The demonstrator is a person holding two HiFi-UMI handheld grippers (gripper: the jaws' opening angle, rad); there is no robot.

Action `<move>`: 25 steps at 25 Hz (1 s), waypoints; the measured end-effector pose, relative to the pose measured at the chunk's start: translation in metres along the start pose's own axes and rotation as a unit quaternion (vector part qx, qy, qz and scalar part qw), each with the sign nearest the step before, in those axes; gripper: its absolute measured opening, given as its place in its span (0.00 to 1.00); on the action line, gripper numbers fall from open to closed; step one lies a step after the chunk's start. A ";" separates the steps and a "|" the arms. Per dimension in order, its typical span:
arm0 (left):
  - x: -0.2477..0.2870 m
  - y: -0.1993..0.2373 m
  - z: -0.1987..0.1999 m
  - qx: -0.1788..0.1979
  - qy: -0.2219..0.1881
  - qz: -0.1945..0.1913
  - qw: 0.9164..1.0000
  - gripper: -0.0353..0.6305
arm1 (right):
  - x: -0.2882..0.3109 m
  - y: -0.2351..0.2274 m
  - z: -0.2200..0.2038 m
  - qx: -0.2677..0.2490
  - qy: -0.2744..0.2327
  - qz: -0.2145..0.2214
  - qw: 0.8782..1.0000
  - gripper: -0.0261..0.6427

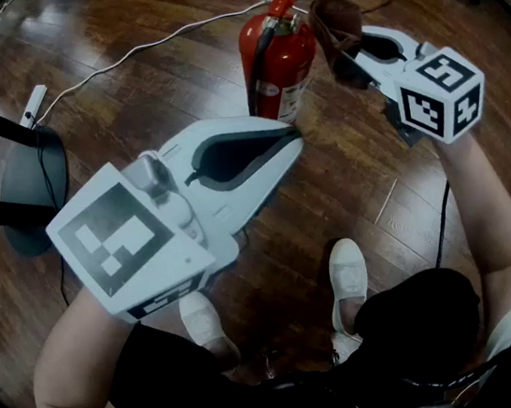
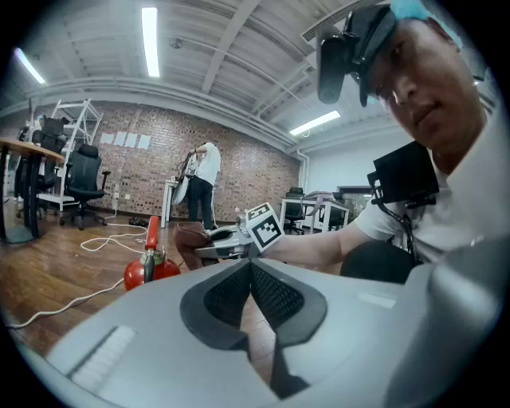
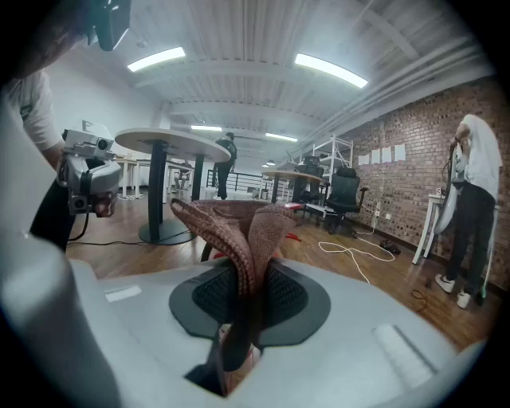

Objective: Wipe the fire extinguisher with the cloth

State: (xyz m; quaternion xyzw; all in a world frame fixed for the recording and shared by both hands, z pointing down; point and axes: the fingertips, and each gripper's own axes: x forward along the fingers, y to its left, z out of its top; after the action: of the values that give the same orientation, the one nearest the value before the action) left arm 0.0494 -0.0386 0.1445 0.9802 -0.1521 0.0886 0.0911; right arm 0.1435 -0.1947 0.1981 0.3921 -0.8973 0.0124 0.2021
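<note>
A red fire extinguisher (image 1: 277, 54) stands upright on the wooden floor, its red lever on top. My right gripper (image 1: 348, 55) is shut on a brown cloth (image 1: 335, 29), which hangs right beside the extinguisher's top, on its right side. In the right gripper view the cloth (image 3: 239, 231) rises folded from between the jaws of that gripper (image 3: 251, 275). My left gripper (image 1: 295, 136) is shut and holds nothing, its tip near the extinguisher's lower body. The left gripper view shows its closed jaws (image 2: 251, 267), with the extinguisher (image 2: 147, 267) and cloth (image 2: 190, 243) beyond.
A white cable (image 1: 149, 48) and a power strip (image 1: 34, 102) lie on the floor at the left. A dark round stand base (image 1: 31, 183) sits at the far left. My white shoes (image 1: 348, 275) are below. Tables (image 3: 163, 147), office chairs (image 2: 84, 179) and standing people (image 3: 470, 199) are farther off.
</note>
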 end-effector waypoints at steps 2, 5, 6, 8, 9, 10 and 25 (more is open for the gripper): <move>0.001 0.004 -0.009 0.002 0.015 0.004 1.000 0.05 | 0.010 -0.002 -0.003 0.004 -0.001 -0.007 1.000 0.14; 0.003 0.015 -0.024 0.004 0.036 0.009 0.999 0.05 | 0.024 -0.004 -0.015 0.019 -0.004 -0.007 1.000 0.14; 0.005 0.019 -0.030 0.005 0.043 0.010 0.999 0.05 | 0.029 -0.005 -0.022 0.026 -0.005 -0.006 1.000 0.14; 0.007 0.026 -0.041 0.008 0.059 0.011 0.998 0.05 | 0.034 -0.009 -0.037 0.041 -0.008 -0.009 0.999 0.14; 0.008 0.027 -0.045 0.007 0.065 0.010 0.998 0.05 | 0.035 -0.011 -0.045 0.049 -0.009 -0.013 0.999 0.14; 0.008 0.028 -0.048 0.004 0.069 0.008 0.998 0.05 | 0.036 -0.012 -0.053 0.057 -0.008 -0.016 0.998 0.14; 0.007 0.024 -0.076 -0.011 0.103 -0.020 0.994 0.05 | 0.101 0.035 -0.243 0.103 0.145 0.012 0.984 0.14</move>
State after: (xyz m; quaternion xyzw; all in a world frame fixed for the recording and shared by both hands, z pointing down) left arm 0.0369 -0.0477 0.2234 0.9676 -0.1237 0.1853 0.1185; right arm 0.1426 -0.1971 0.4636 0.3937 -0.8572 0.1643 0.2885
